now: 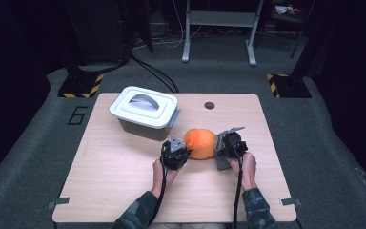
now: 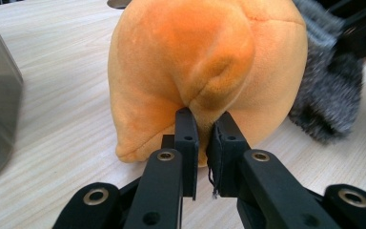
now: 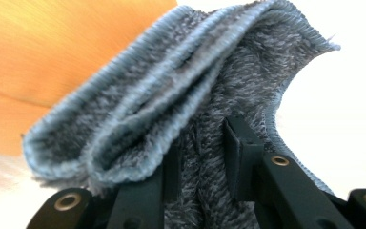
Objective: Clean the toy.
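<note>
Orange plush fills the space between my two grippers: the soft toy (image 1: 200, 143) sits on the pale wood worktop (image 1: 119, 167), near its middle, just in front of the lidded grey box (image 1: 145, 112). My left gripper (image 2: 204, 125) has its jaws closed on a small pinch of the toy's fuzzy fabric, right where a seam puckers into a dimple. My right gripper (image 3: 202, 143) is clamped on a fold of grey fleecy cloth (image 3: 190, 95), which bunches in thick ribbed layers and hangs against the toy's far side.

I judge the toy to be light and very yielding. It is rounded, stuffed and short-piled, with stitched seams along its bulges, so it should squash rather than resist, and a pinch of skin alone may stretch or slip out before the body follows. The surest hold looks to be a seam ridge or a gathered fold, taken deep enough to catch some stuffing. The cloth is limp and fluffy with a hemmed edge; it should drape and drag, so gripping several layers together, as I do now, seems the safer way. Neither piece looks fragile, and the smooth wood beneath should let both slide easily.
</note>
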